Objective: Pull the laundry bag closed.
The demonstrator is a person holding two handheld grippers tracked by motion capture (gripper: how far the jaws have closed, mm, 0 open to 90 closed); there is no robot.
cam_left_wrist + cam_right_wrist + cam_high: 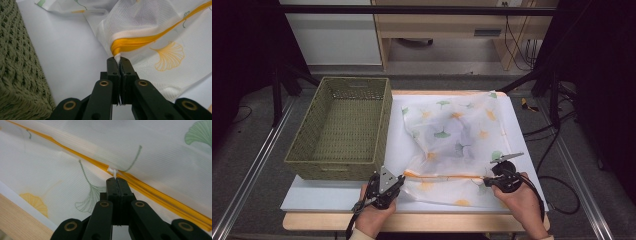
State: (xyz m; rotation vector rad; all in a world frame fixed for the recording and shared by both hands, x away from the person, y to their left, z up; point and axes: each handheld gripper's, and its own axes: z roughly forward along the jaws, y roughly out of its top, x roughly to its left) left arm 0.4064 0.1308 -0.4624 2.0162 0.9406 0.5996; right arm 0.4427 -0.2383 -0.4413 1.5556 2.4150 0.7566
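Note:
A white mesh bag (pixel 452 135) printed with yellow and green ginkgo leaves lies spread on the white table top, its orange zipper (pixel 442 176) running along the near side. My left gripper (pixel 401 178) is shut on the zipper's left end (pixel 117 56), where the orange tape bunches up. My right gripper (pixel 486 181) is shut on the small white zipper pull (pixel 114 173) at the right part of the zipper (pixel 150 192). Between the two grippers the zipper is stretched nearly straight.
A woven olive-green basket (pixel 343 125) stands empty at the left of the table, close to my left gripper (pixel 117 60). The wooden front edge (pixel 437 222) of the table runs just below both hands. Dark frame posts stand at both sides.

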